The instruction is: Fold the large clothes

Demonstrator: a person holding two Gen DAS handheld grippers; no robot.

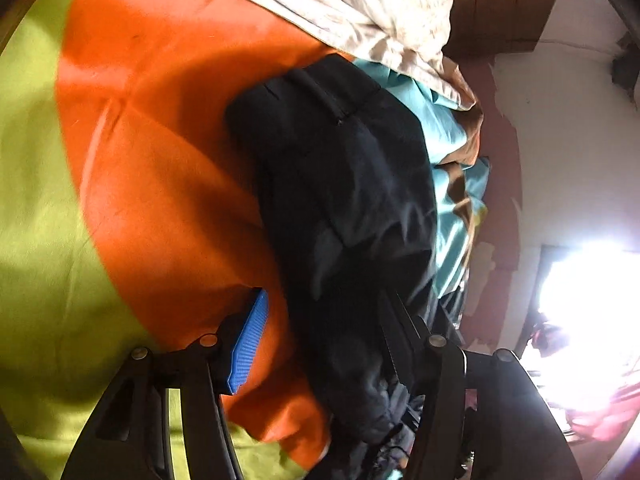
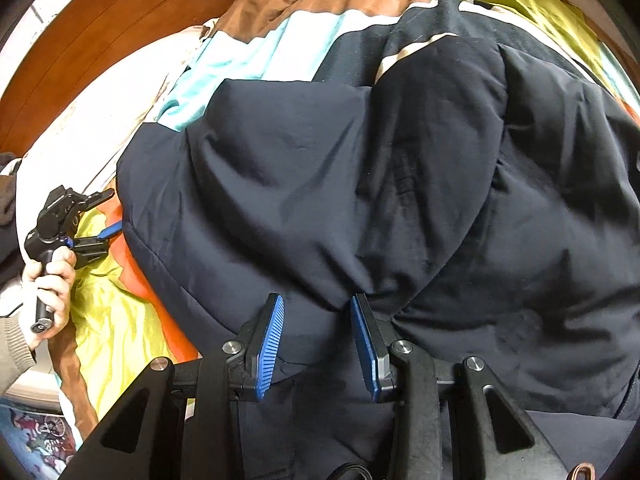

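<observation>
A large dark navy padded jacket (image 2: 360,184) lies bunched on a bed with an orange, lime and teal cover. My right gripper (image 2: 318,312) hovers over the jacket's near edge with its jaws apart; a fold of the fabric sits between the blue pads without being pinched. My left gripper (image 1: 324,300) is open at the jacket's (image 1: 344,184) side edge, its left blue pad (image 1: 250,344) over the orange cover and its right finger hidden against the dark fabric. The left gripper also shows in the right wrist view (image 2: 104,216), held in a hand at the jacket's left edge.
The bed cover (image 1: 152,152) spreads to the left of the jacket. A cream sheet or pillow (image 1: 360,4) lies by the wooden headboard (image 2: 92,32). A bright window (image 1: 588,304) glares at the right. A patterned floor mat (image 2: 36,440) lies beside the bed.
</observation>
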